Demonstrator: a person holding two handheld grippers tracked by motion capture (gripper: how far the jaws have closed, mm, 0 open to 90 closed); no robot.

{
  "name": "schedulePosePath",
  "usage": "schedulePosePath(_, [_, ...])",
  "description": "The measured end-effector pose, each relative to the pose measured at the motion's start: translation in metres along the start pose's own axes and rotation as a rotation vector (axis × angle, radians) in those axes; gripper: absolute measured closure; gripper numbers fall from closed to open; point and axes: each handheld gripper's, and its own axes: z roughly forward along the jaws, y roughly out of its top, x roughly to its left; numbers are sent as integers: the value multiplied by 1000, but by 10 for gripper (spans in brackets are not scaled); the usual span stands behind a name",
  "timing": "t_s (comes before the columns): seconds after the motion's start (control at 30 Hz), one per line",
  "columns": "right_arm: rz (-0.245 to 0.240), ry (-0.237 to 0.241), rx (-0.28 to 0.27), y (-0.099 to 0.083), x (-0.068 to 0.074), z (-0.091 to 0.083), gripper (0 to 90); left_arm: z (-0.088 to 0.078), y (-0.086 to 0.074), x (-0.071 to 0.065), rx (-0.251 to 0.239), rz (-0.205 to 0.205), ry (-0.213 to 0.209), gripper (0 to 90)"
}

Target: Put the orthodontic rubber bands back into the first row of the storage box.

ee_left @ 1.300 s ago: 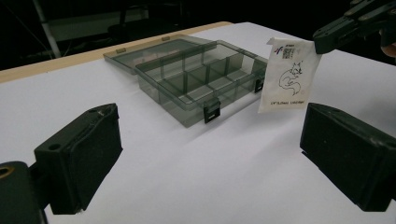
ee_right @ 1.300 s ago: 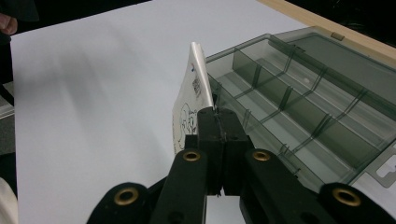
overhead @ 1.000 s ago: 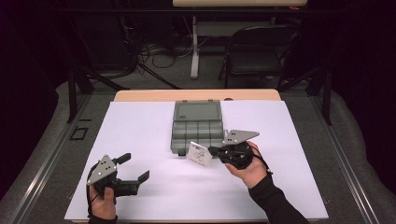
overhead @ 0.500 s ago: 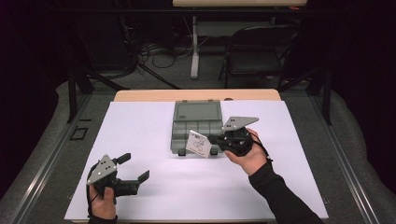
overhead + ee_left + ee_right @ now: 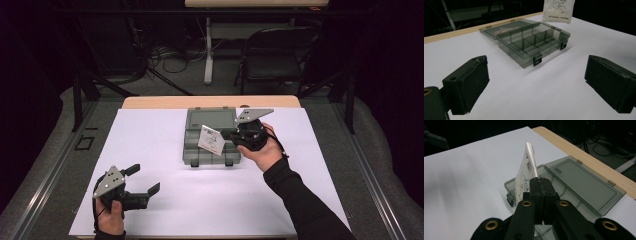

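Wide apart stand the two black jaws of my left gripper (image 5: 142,186), with nothing between them. It sits at the near left of the white sheet (image 5: 150,150) that covers the table, held in my left hand (image 5: 111,217). From the left gripper view, the two black pads (image 5: 466,83) point across the bare sheet toward the box.

Going right, the grey plastic box (image 5: 212,145) lies in the middle of the sheet, toward the far side. Its lid (image 5: 210,118) is open and lies flat on the far side of it. Inside are little walls that split it into small rooms. Two black clips (image 5: 537,60) sit on its near edge.

Right there, above the box, is the small white bag (image 5: 210,140). It has black print and a drawing on it. My right gripper (image 5: 227,134) has its jaws squeezed tight on the edge of the bag and holds it up in the air, over the right part of the box. In the right gripper view the bag (image 5: 525,177) stands up on its edge, a bit bent. My right hand (image 5: 260,150) is just right of the box.
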Motion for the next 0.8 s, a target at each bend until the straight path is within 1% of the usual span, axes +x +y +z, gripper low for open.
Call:
schedulePosePath(0.07, [-1, -13, 4, 3, -3, 2, 900, 0, 0, 0, 0, 1, 0, 54])
schedulePosePath(0.23, [-10, -31, 23, 8, -10, 8, 900, 0, 0, 0, 1, 1, -1, 54])
schedulePosePath(0.3, [-6, -36, 33, 11, -13, 11, 900, 0, 0, 0, -1, 1, -1, 54])
schedulePosePath(0.37, [-5, -46, 30, 12, -15, 14, 900, 0, 0, 0, 0, 1, 0, 54])
schedulePosePath(0.6, [1, -71, 63, 17, -28, 29, 900, 0, 0, 0, 0, -2, 4, 54])
schedulePosePath(0.67, [13, -73, 77, 18, -32, 36, 900, 0, 0, 1, -1, -2, 2, 54])
schedulePosePath(0.73, [11, -78, 83, 19, -32, 38, 900, 0, -1, 1, -1, -5, 1, 54])
schedulePosePath(0.8, [6, -85, 99, 19, -35, 44, 900, 1, -1, 1, -1, -6, 0, 54])
